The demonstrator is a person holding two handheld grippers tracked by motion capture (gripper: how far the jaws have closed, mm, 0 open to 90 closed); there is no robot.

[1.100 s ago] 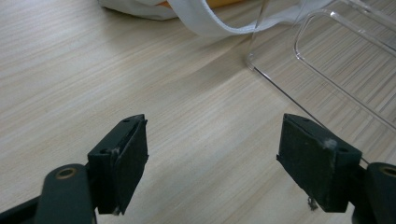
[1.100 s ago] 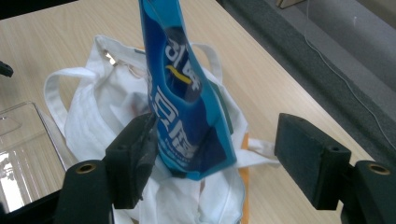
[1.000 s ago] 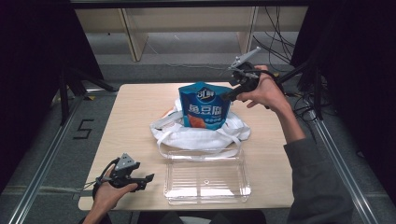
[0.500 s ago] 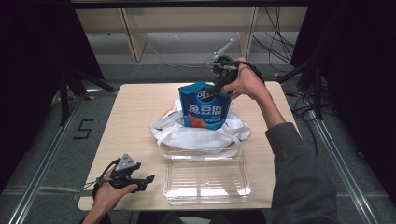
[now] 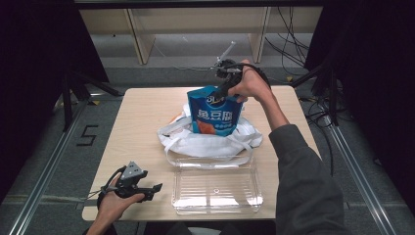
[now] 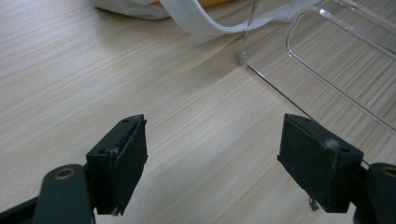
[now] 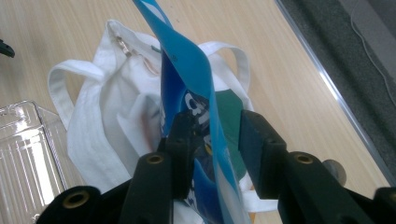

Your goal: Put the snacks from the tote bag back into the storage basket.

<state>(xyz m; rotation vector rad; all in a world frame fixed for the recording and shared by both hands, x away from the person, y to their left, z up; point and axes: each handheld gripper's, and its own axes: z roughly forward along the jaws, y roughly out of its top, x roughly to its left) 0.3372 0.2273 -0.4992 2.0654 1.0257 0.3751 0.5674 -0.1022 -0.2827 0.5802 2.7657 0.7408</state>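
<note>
The blue snack bag (image 5: 214, 113) stands upright in the mouth of a white cloth bag (image 5: 208, 142) at the middle of the worktop (image 5: 142, 117). Its top edge runs between the jaws of the right claw (image 7: 217, 135), which have just been closing; one pad looks to touch the bag, the other stands a little off (not yet a firm pinch). A clear plastic tray (image 5: 218, 191) lies just in front of the cloth bag. The left claw (image 6: 212, 163) rests low at the near left corner, jaws wide apart with nothing between them
</note>
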